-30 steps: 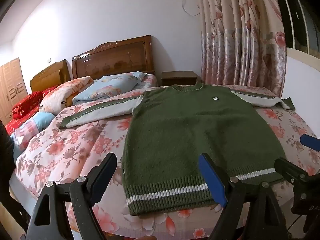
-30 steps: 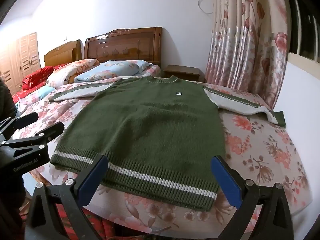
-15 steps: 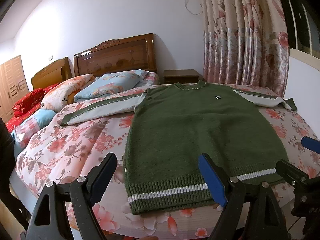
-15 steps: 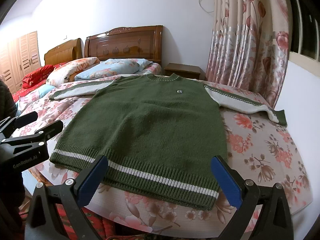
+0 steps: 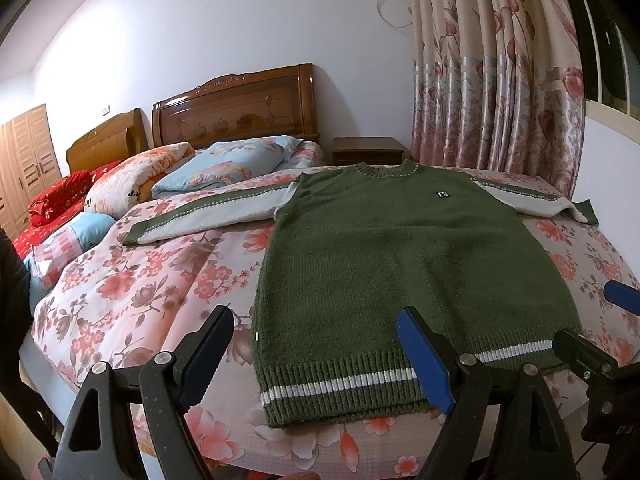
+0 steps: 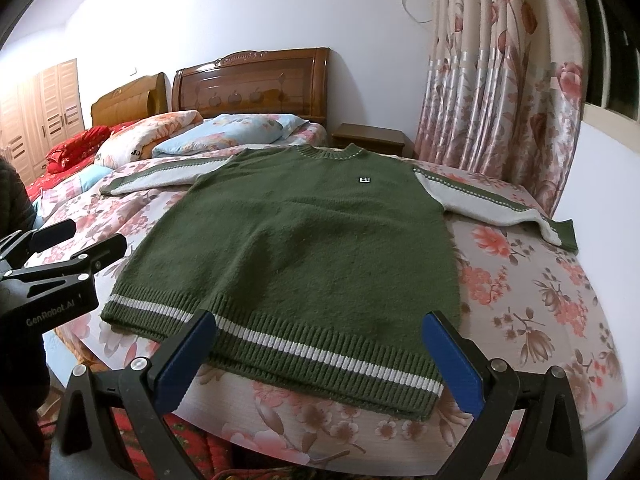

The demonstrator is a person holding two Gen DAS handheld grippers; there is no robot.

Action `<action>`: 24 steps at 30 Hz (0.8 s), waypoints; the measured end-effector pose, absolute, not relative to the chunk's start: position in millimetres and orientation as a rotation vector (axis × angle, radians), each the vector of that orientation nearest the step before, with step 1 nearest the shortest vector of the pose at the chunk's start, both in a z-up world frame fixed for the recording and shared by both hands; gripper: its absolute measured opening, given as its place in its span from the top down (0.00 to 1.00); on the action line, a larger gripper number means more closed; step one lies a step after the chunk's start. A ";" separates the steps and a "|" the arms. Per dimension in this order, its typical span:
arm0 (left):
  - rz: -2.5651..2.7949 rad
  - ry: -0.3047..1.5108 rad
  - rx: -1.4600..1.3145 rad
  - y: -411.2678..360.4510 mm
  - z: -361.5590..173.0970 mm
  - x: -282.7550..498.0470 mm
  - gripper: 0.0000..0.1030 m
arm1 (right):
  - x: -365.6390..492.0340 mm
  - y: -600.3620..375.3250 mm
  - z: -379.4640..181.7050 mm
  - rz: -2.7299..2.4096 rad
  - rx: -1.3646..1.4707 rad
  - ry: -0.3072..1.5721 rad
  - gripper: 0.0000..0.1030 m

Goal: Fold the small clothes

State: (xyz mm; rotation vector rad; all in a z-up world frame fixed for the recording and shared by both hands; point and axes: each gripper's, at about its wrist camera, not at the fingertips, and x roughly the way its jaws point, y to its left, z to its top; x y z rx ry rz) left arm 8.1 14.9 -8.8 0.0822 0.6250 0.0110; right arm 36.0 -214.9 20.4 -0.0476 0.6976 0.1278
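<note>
A green knit sweater [image 5: 404,264] with grey sleeves lies flat, front up, on the flowered bed, hem towards me; it also shows in the right wrist view [image 6: 312,248]. Both sleeves are spread out sideways. My left gripper [image 5: 316,350] is open and empty, just short of the hem's left half. My right gripper [image 6: 320,354] is open and empty, just short of the hem's right half. Each gripper shows in the other's view: the right one [image 5: 592,332] at the right edge, the left one [image 6: 72,244] at the left edge.
The bed [image 5: 132,292] has pillows [image 5: 224,168] and a folded quilt [image 5: 132,184] at its head by a wooden headboard [image 5: 236,112]. A nightstand [image 5: 366,150] and flowered curtains [image 5: 496,72] stand behind. A second bed is at the left.
Both grippers have risen and tilted slightly, so the sweater sits a little lower in each view. Both stay open; the sweater has not moved.
</note>
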 end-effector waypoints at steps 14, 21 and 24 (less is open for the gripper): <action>0.011 0.623 0.085 14.7 -10.6 8.5 0.17 | 36.8 -216.7 18.9 0.126 -0.041 0.705 0.00; 0.012 0.625 0.084 14.9 -10.8 8.1 0.17 | 36.4 -216.9 17.8 0.125 -0.039 0.708 0.00; 0.012 0.624 0.084 14.9 -10.9 8.0 0.17 | 36.1 -216.3 16.6 0.125 -0.039 0.709 0.00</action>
